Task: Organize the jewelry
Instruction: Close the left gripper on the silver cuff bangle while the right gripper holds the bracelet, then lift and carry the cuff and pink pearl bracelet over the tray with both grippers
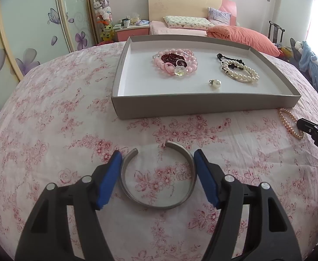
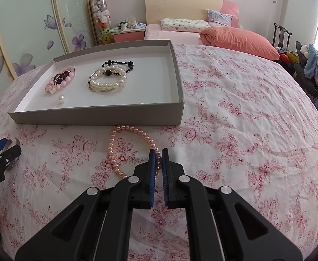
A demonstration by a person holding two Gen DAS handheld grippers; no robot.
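The shallow grey cardboard tray with a white floor (image 1: 204, 103) served as the collecting place, resting on the bed's pink floral sheet (image 1: 61, 119). Inside it lay a cluster of pink bead bracelets with a dark red strand (image 1: 174, 64), a white pearl bracelet tangled with black beads (image 1: 239, 70) and a loose single pearl pendant (image 1: 216, 83), apparently already sorted. Two pieces lay outside, just in front of the tray's near wall. The plain open silver metal cuff bangle (image 1: 159, 177) lay flat on the sheet with its gap facing the tray, and the left gripper (image 1: 157, 158) had its jaws spread to either side of it, blue pads close against the outer rim, probably so that closing would squeeze the band across its width. The peach-pink pearl strand (image 2: 117, 152) lay in a loose loop, one end touching the tray wall. The right gripper (image 2: 158, 154) had its jaws drawn nearly together on the strand's near side, seemingly pinching a few beads for lifting.
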